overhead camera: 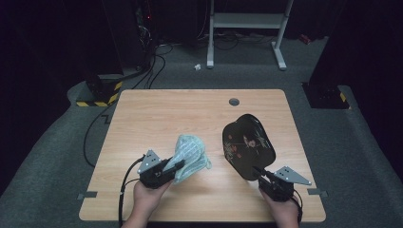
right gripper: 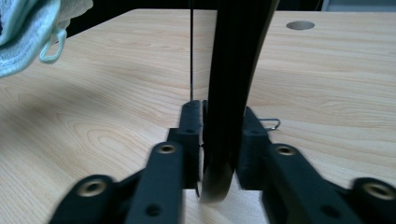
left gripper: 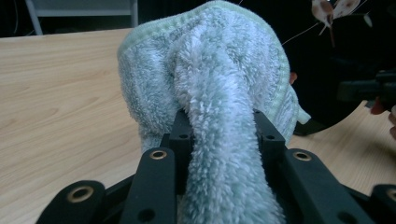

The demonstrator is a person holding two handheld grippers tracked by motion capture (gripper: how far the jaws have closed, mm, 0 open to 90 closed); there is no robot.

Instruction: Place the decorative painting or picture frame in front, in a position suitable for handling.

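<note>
A fluffy pale green towel (overhead camera: 191, 156) hangs bunched from my left gripper (overhead camera: 179, 164), which is shut on a fold of it just above the wooden table (overhead camera: 161, 109). In the left gripper view the towel (left gripper: 210, 79) fills the space between the jaws of that gripper (left gripper: 218, 128). A black lacquered tray (overhead camera: 248, 142) with a painted flower motif stands tilted up on edge at the right. My right gripper (overhead camera: 259, 171) is shut on its near rim. In the right gripper view the tray's rim (right gripper: 233, 70) runs upright between the pads of the gripper (right gripper: 219, 119).
A round cable hole (overhead camera: 234, 101) sits near the table's far edge. A small wire loop (right gripper: 272, 122) lies on the wood just beyond the right jaws. A white desk frame (overhead camera: 247, 21) and cables stand on the carpet behind the table.
</note>
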